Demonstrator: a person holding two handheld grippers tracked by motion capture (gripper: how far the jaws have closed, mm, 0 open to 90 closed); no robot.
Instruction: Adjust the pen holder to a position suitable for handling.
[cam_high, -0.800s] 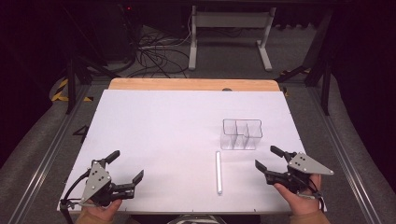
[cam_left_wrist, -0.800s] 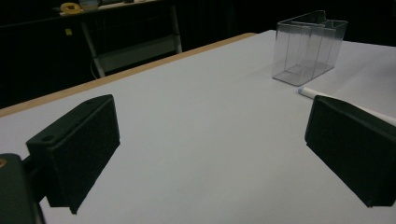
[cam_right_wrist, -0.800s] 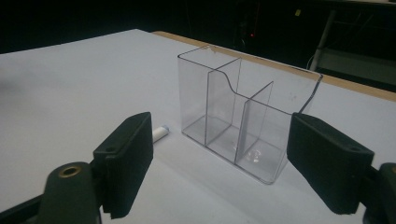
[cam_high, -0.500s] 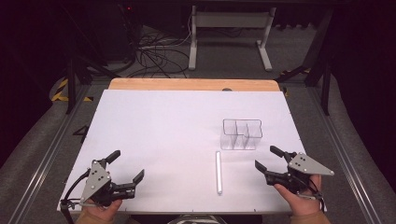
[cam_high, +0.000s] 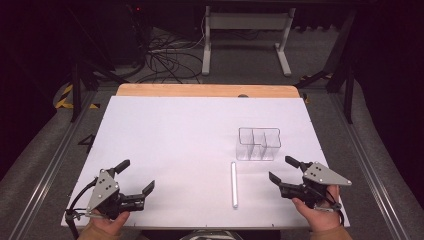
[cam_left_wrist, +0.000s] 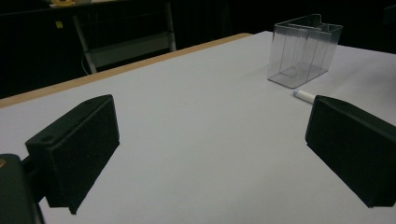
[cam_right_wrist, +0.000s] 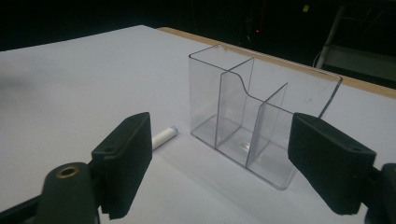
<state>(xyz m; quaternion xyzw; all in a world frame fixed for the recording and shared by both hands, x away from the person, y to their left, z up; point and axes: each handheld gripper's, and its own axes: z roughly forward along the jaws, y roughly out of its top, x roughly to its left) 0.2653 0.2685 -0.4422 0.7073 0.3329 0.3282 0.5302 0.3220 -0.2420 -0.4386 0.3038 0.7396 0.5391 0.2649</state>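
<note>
**White tube (cam_high: 233, 184) loose on table, both tools empty**

The white tube is seen lying flat near the front edge, between the left gripper (cam_high: 136, 177) and right gripper (cam_high: 285, 169), both spread and holding nothing. Just beyond stands the clear organizer (cam_high: 258, 144). A careless pinch could roll the tube away or knock the light organizer.

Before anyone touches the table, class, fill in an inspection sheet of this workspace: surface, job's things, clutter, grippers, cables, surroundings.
Surface: flat white board with a wooden strip along its far edge.
Job's things: clear plastic three-compartment organiser, upright and empty; white cylindrical stick lying flat in front of it, apart from it.
Clutter: nothing seen.
Grippers: left gripper and right gripper both open, holding nothing, near the table's front corners.
Cables: tangled cables on the floor beyond the table.
Surroundings: dark room, grey metal stand, grey floor.
</note>
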